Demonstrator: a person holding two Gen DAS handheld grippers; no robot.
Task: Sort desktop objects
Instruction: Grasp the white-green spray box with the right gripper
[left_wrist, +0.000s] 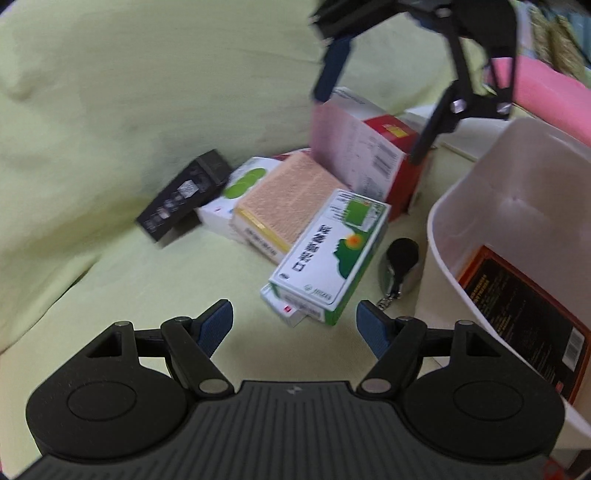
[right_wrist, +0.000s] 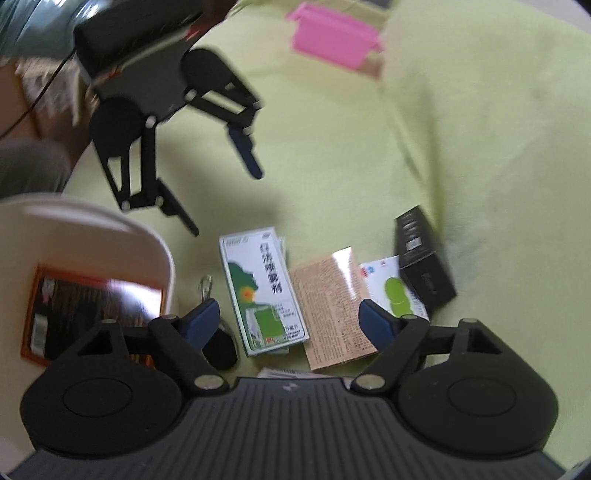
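Left gripper (left_wrist: 295, 325) agape, empty; green-white box (left_wrist: 328, 258) at 12 o'clock. Right gripper (right_wrist: 290, 325) spread wide, empty; white bin (right_wrist: 110, 236) at 9 o'clock.

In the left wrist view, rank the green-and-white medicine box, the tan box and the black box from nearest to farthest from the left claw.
1. Green-and-white medicine box: just ahead of the left claw, slightly right.
2. Tan box: behind it, centre.
3. Black box: farthest, off to the left.

A pale green cloth (left_wrist: 110, 110) covers the surface, a pink object (right_wrist: 332, 40) lying beyond.
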